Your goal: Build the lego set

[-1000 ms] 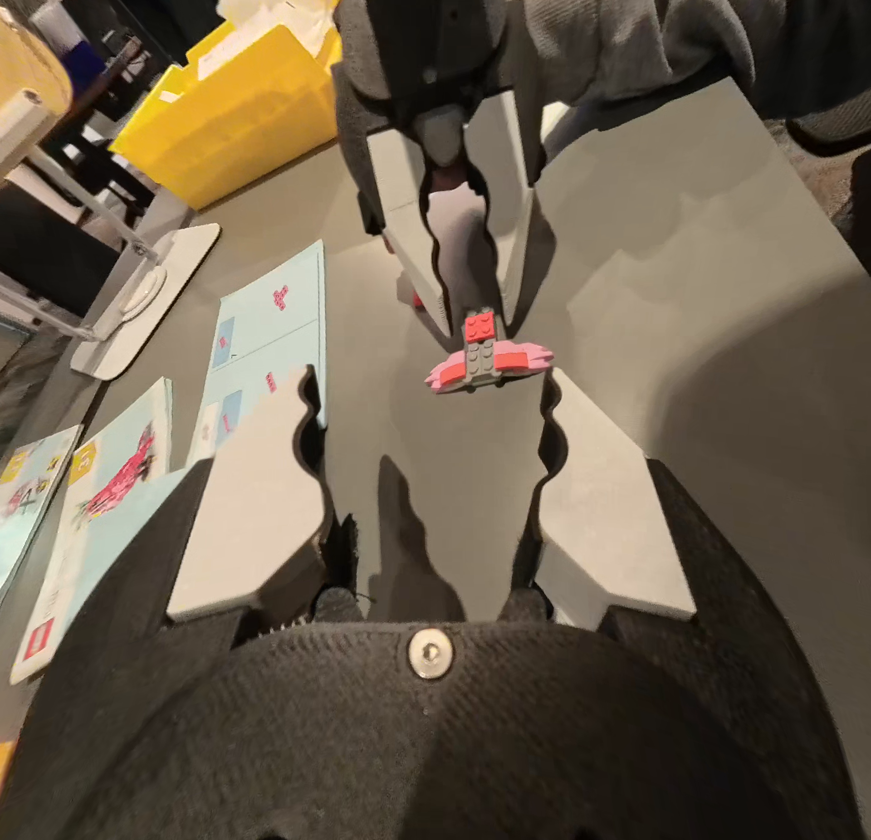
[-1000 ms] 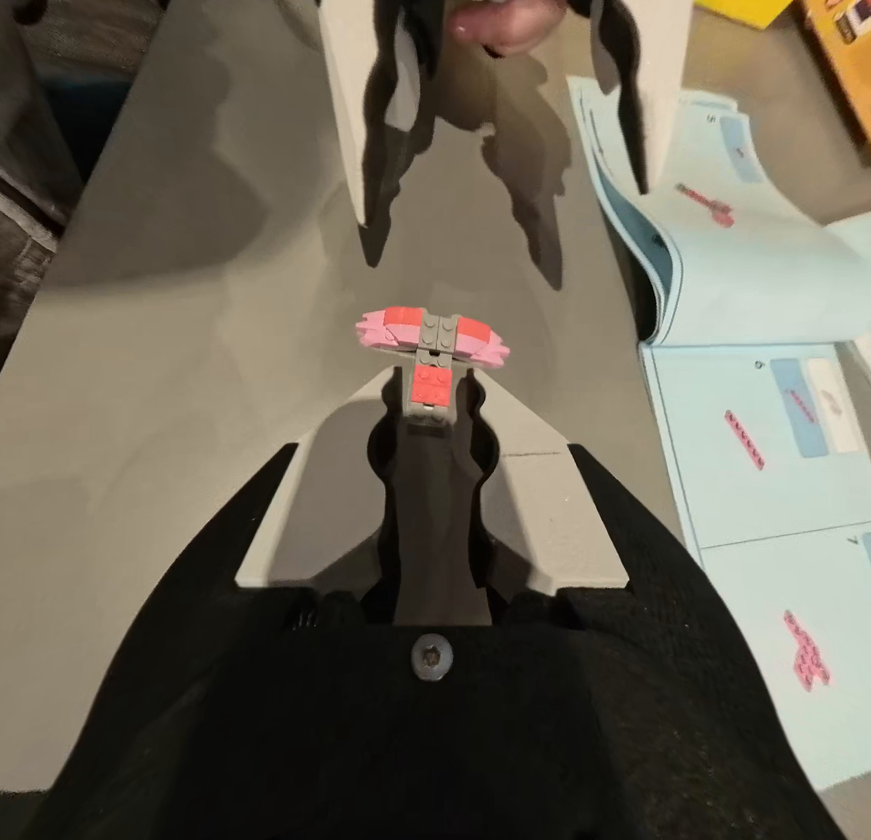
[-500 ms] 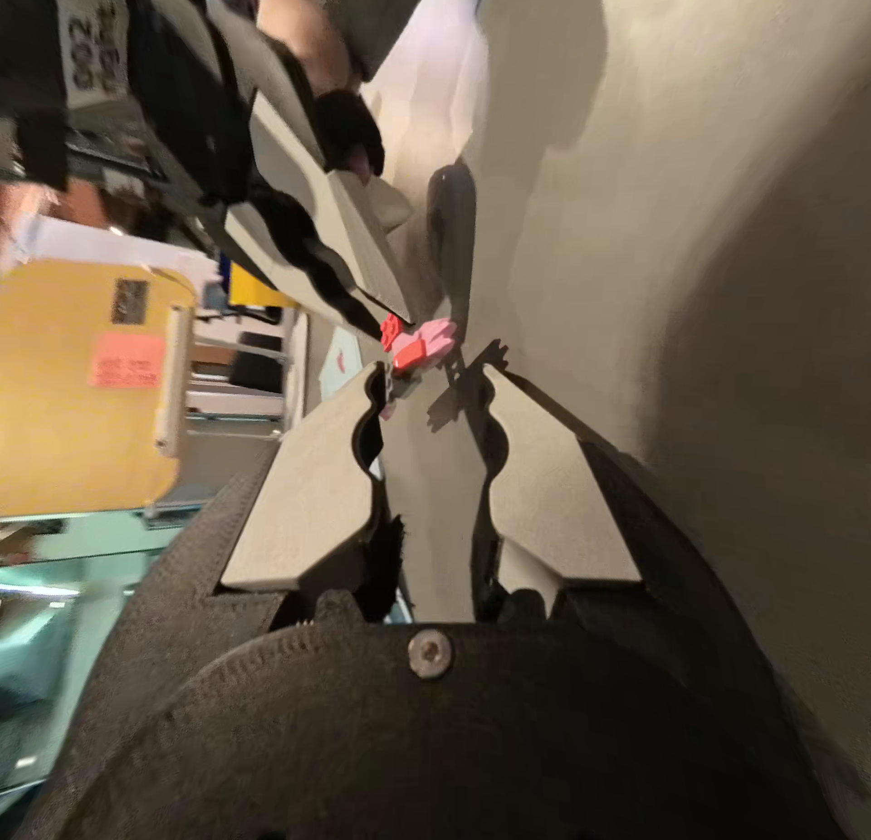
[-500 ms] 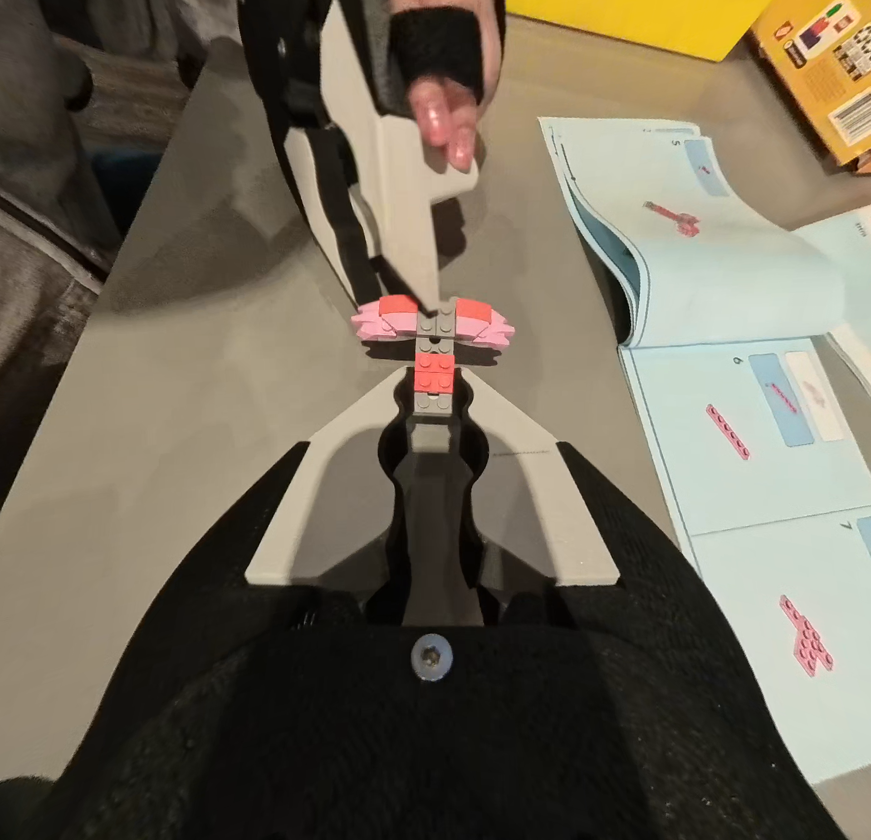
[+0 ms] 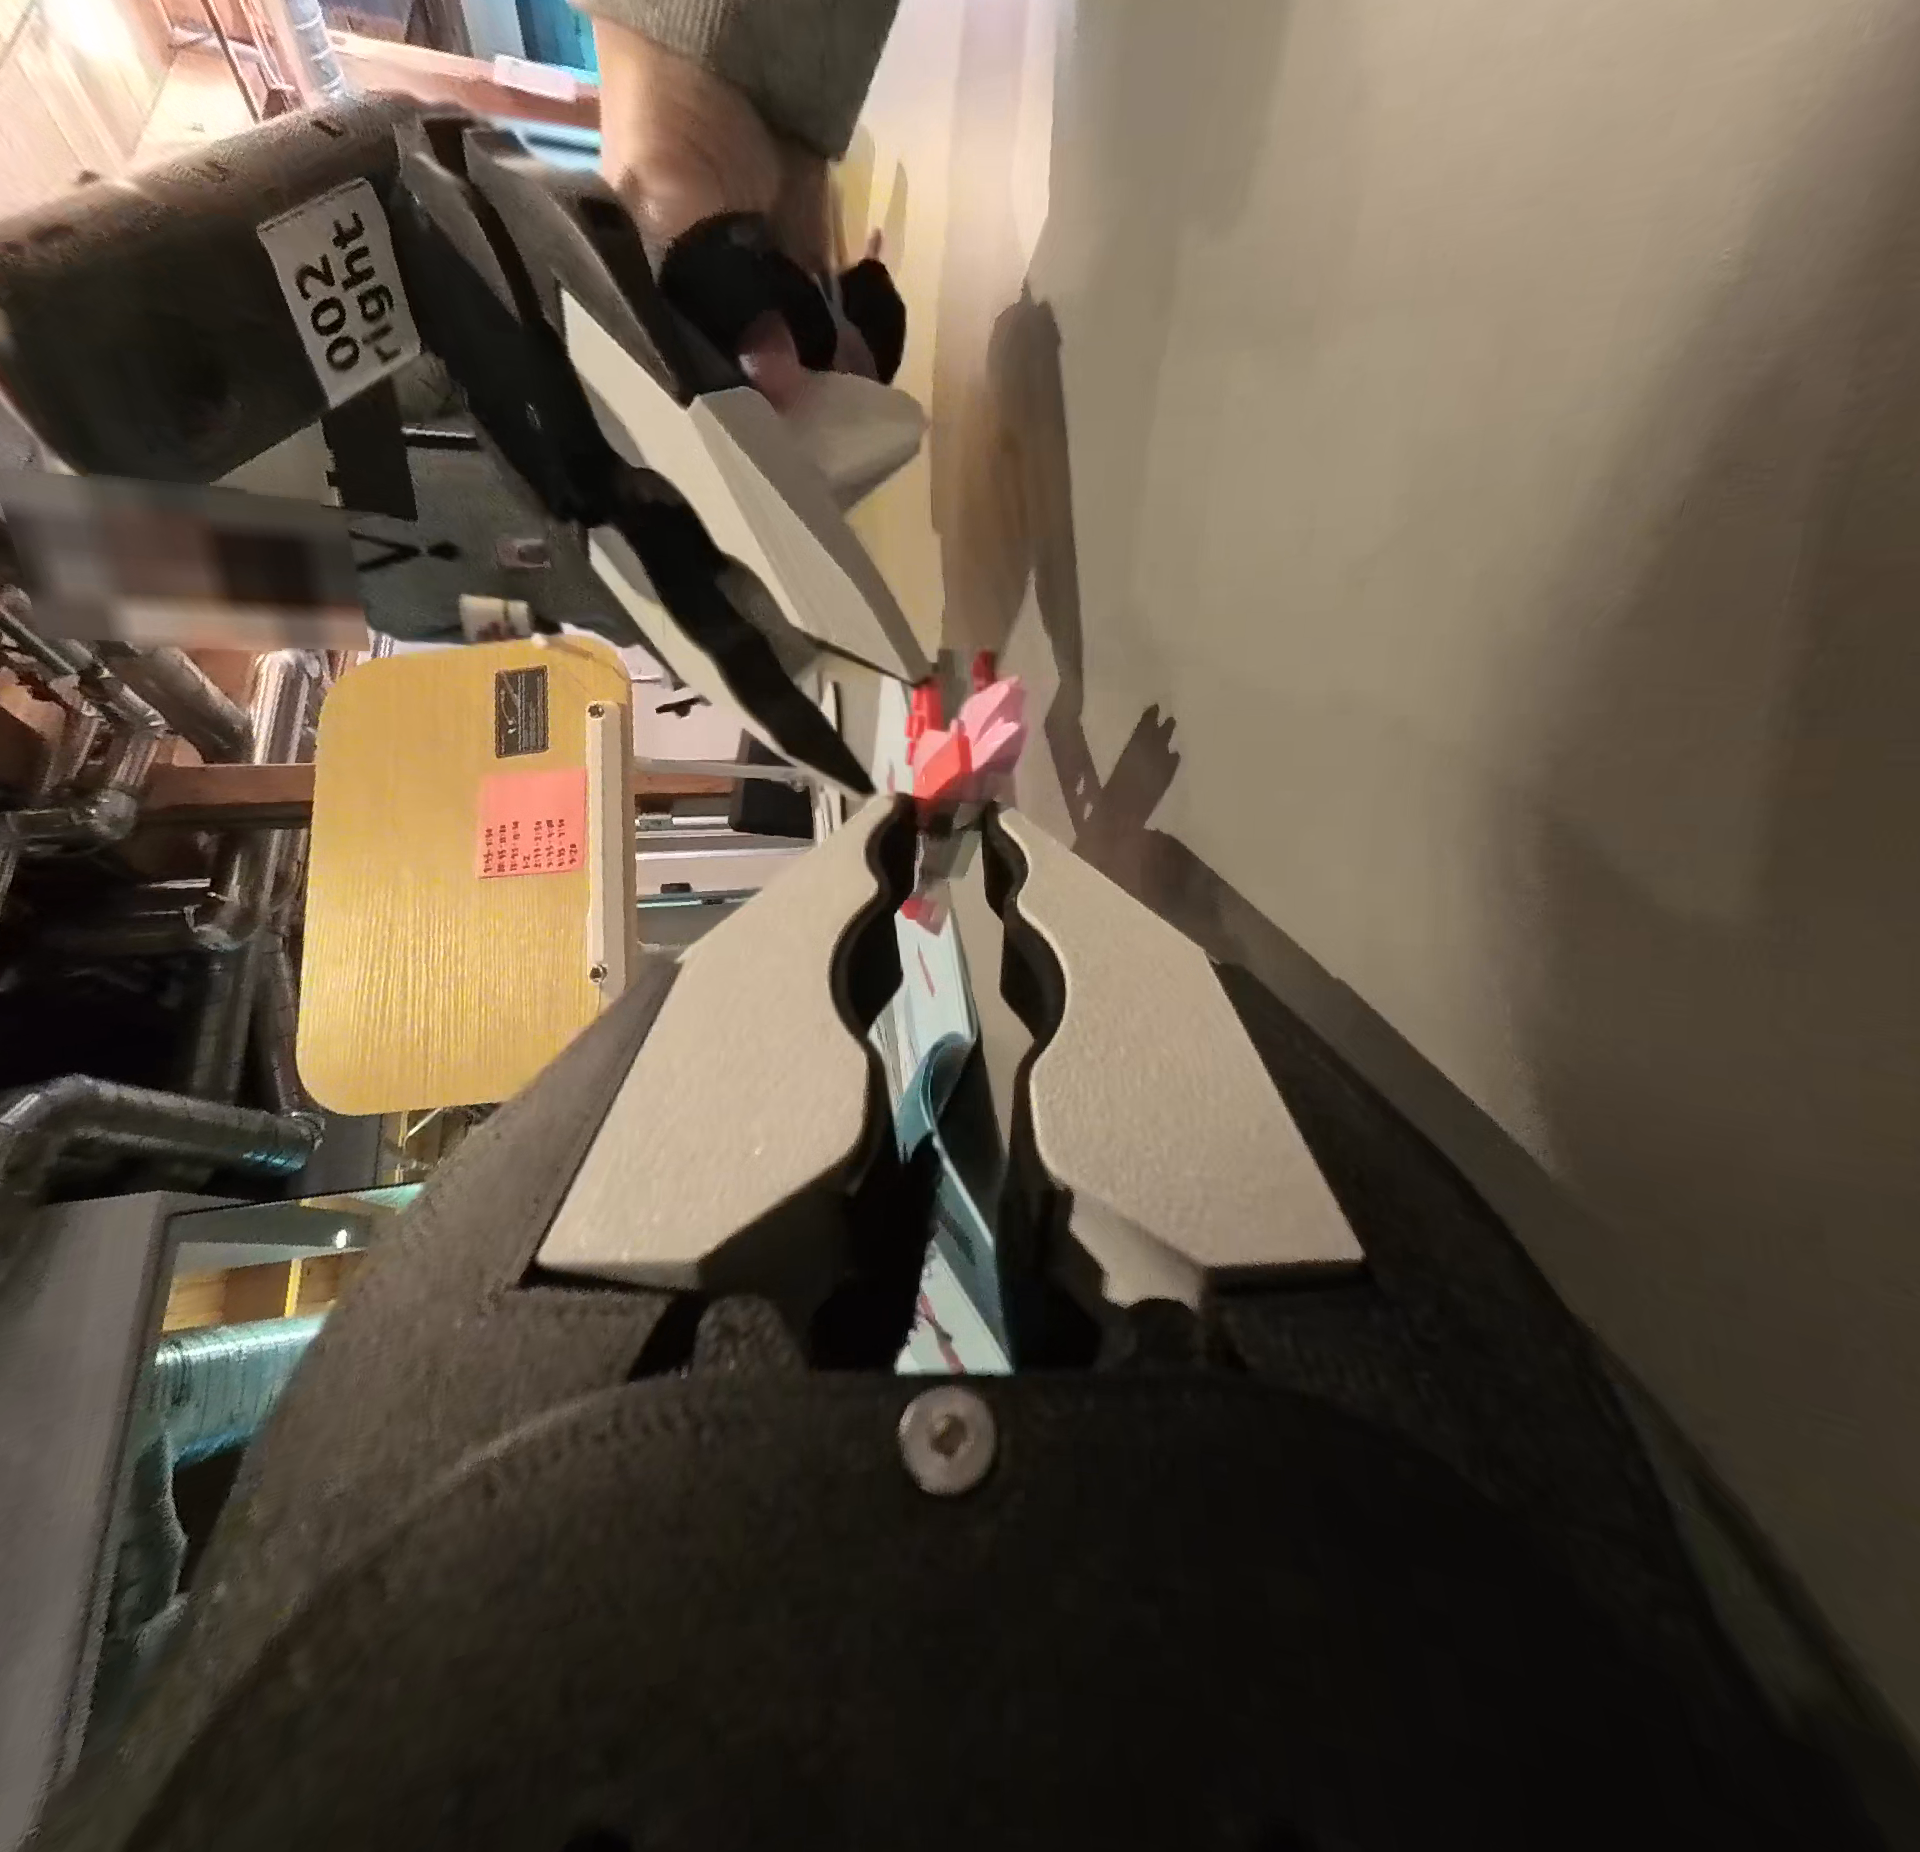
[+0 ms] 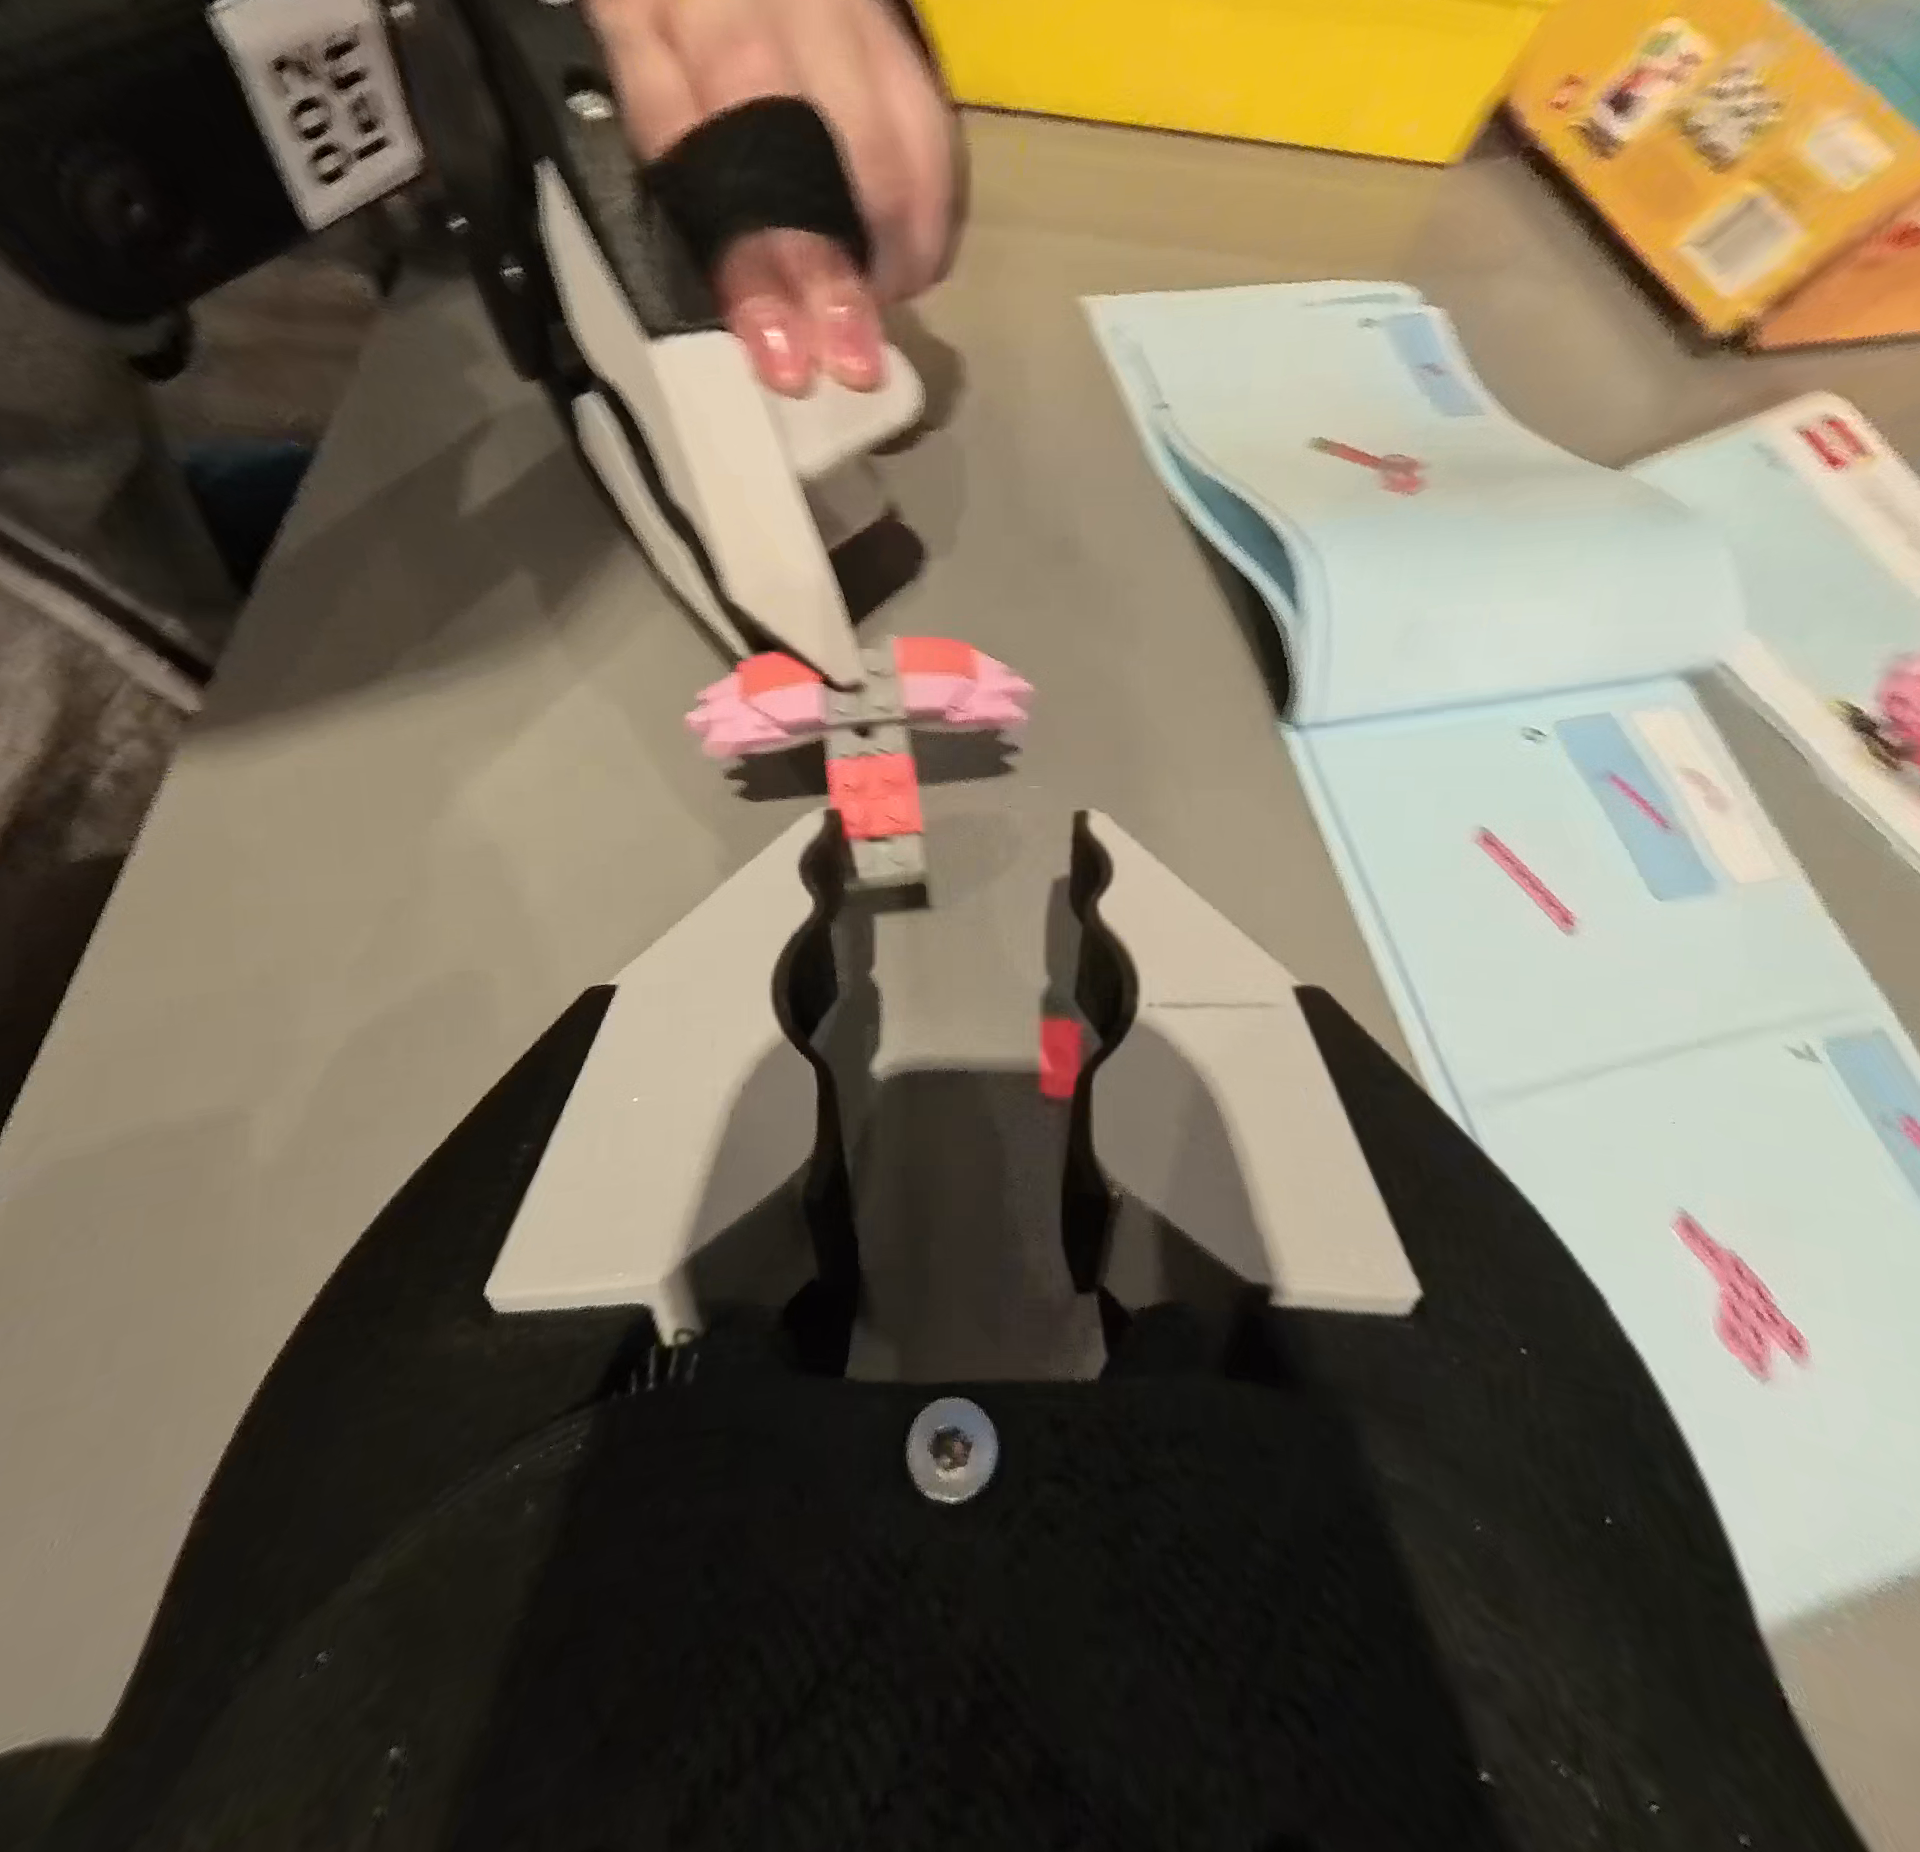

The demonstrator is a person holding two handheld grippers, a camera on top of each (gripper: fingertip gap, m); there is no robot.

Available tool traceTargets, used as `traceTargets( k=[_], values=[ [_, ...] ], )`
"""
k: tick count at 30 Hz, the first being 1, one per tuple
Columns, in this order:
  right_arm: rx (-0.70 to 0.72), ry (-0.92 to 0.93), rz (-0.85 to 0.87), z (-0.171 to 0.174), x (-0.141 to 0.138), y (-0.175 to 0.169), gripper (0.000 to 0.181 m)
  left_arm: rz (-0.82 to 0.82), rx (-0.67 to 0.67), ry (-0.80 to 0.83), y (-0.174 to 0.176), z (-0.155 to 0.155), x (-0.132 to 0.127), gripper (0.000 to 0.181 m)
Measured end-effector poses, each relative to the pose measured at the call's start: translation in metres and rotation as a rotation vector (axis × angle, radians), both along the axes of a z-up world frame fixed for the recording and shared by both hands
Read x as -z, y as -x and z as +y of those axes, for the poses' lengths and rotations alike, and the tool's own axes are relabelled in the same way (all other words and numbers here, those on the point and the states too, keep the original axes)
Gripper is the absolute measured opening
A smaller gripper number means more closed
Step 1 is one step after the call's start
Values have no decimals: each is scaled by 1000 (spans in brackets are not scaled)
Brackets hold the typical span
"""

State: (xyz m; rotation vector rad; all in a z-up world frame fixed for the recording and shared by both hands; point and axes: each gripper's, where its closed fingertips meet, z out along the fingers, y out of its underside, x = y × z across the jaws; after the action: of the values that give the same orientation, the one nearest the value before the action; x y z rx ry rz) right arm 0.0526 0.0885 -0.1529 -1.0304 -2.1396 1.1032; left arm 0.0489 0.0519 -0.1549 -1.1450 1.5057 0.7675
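Left wrist view: the left gripper [image 5: 940,826] is seen rolled on its side, its jaws clenched on the grey stem of the lego model [image 5: 961,753], held just off the grey table [image 5: 1455,555].

Right wrist view: the right gripper [image 6: 956,826] is shown released, jaws apart, the model's grey tail [image 6: 888,857] lying between its tips. A small red brick [image 6: 1060,1059] is noted against its right finger. An open instruction booklet [image 6: 1507,659] lies alongside.

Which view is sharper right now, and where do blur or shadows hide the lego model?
Right wrist view: the sharper one. The lego model is only slightly soft, but the hand and the booklet are motion-blurred, and a dark shadow sits just under the model. Left wrist view: the image is rolled sideways, the model is small and soft at the jaws, the background is streaked, and broad shadows fall across the table.
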Motion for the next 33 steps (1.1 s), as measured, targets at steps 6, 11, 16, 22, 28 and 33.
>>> traceTargets(
  k=[6,11,16,22,28,33],
  values=[
    [147,43,-123,46,20,-14,30,-8,-18,-7,7,2,0,11],
    [148,73,-189,47,32,-18,28,-16,-35,-8,15,5,0,12],
    [129,75,-212,43,35,-20,25,-20,-49,-8,19,8,2,11],
    [89,122,-231,33,34,-22,23,-5,-60,-10,23,11,7,11],
    [21,159,-202,17,25,-22,23,-1,-63,-7,23,13,8,11],
    [78,129,-102,33,13,-16,23,5,-70,-11,26,14,10,11]
  ],
)
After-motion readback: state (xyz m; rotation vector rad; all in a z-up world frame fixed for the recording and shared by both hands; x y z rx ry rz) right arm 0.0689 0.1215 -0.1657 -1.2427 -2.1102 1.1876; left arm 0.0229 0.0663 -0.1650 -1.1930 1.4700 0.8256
